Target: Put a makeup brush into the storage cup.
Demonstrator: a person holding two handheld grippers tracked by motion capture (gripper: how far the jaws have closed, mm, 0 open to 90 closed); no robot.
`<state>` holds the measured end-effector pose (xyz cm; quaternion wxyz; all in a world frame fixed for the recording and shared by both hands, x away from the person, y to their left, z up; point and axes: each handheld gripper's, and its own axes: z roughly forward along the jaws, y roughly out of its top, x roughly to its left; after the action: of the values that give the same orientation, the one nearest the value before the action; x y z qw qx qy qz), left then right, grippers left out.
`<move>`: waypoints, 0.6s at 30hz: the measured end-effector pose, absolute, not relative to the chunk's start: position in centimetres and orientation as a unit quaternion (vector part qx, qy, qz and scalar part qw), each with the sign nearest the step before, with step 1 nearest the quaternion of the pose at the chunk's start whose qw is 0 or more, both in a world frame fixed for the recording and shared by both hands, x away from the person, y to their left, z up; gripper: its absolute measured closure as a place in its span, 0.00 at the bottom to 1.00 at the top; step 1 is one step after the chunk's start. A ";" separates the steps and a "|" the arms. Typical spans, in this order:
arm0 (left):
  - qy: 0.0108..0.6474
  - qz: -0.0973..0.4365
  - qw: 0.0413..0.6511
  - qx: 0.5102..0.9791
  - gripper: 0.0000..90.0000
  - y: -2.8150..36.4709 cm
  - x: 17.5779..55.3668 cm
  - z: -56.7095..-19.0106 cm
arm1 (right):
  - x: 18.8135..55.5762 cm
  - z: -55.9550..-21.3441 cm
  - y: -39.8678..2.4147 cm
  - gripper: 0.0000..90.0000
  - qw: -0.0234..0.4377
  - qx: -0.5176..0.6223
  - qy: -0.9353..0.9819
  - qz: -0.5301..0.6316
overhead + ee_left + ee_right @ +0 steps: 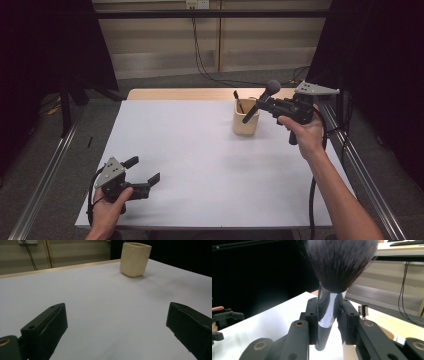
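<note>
My right gripper (265,104) is shut on a makeup brush (261,101) with a dark bristle head and a black handle, held slanted above the cream holder cup (245,120) at the back right of the table. In the right gripper view the jaws clamp the brush's silver ferrule (327,312), with the bristles (340,262) large above them. A second dark tool (236,96) stands in the cup. My left gripper (146,171) rests open near the front left edge of the white tabletop (200,165). Nothing lies between its jaws, and the cup (135,258) stands far ahead of them.
A wooden strip (200,94) runs along the table's far edge. Metal rails (50,175) flank both sides. Cables (205,70) hang on the wall behind. The other hand's gripper (222,317) appears at the left of the right gripper view.
</note>
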<state>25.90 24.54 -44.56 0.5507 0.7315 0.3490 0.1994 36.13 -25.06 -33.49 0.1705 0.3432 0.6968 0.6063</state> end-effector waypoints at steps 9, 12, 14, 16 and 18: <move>0.346 0.202 0.549 0.733 0.04 24.5 25.9 -44.6 | 37.8 -32.8 -25.3 0.80 0.191 0.358 0.698 0.591; 0.344 0.200 0.551 0.734 0.04 24.5 25.9 -44.5 | 38.3 -32.8 -25.3 0.80 0.195 0.367 0.697 0.584; 0.340 0.202 0.553 0.733 0.04 24.4 25.8 -44.5 | 38.7 -32.9 -25.2 0.80 0.199 0.371 0.700 0.577; 0.337 0.202 0.553 0.735 0.04 24.3 25.7 -44.4 | 39.0 -32.9 -25.2 0.80 0.202 0.374 0.700 0.573; 0.339 0.204 0.552 0.735 0.04 24.3 25.7 -44.4 | 39.4 -32.9 -25.2 0.80 0.203 0.379 0.700 0.571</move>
<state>25.73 24.30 -44.42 0.5515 0.7346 0.3385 0.2037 39.41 -25.24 -32.88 0.2027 0.3786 0.6995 0.5711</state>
